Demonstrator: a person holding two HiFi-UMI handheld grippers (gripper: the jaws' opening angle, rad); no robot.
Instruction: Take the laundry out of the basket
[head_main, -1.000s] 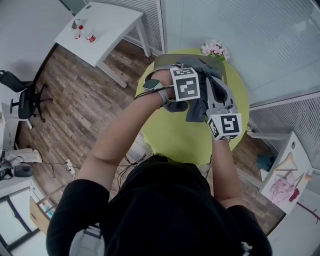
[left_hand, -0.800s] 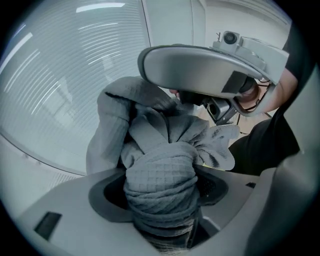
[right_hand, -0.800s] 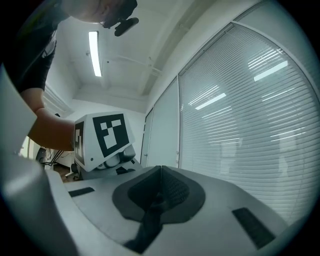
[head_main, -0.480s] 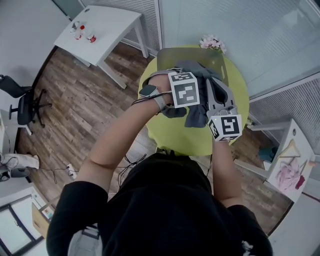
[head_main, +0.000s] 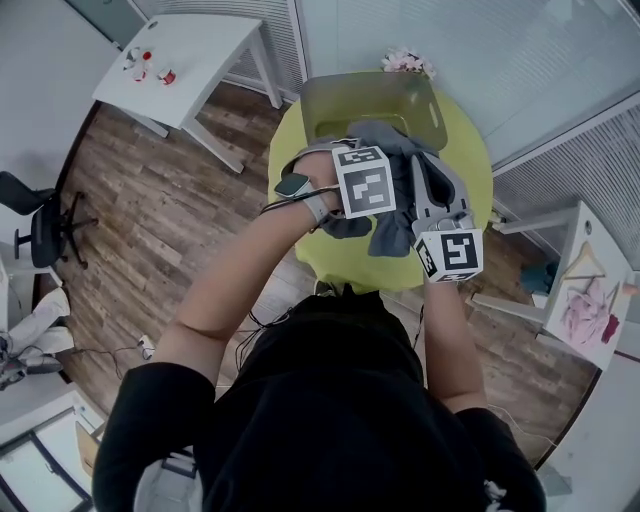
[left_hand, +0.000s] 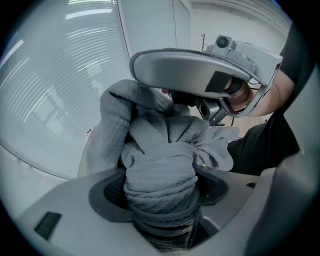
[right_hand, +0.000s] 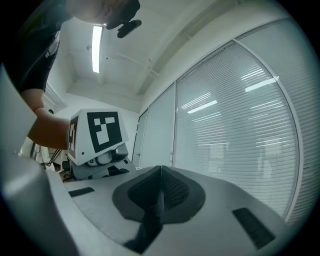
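Observation:
A grey cloth (head_main: 392, 228) hangs bunched between my two grippers over the round green table (head_main: 470, 150). My left gripper (head_main: 362, 182) points steeply down, shut on a thick twisted wad of that cloth (left_hand: 160, 185), which fills the gap between its jaws (left_hand: 162, 200). My right gripper (head_main: 428, 175) is held level beside it, and its pads (right_hand: 172, 192) meet. In the right gripper view no cloth shows between them. The grey basket (head_main: 340, 100) stands at the table's far side, beyond both grippers.
Pink flowers (head_main: 405, 62) sit behind the basket by the glass wall. A white side table (head_main: 180, 50) with small bottles stands at the far left, an office chair (head_main: 45, 225) further left. At the right is a white shelf (head_main: 590, 300) with pink garments and a hanger.
Both grippers have drawn back from the basket toward the person, carrying the grey cloth with them. The basket now lies wholly beyond them.

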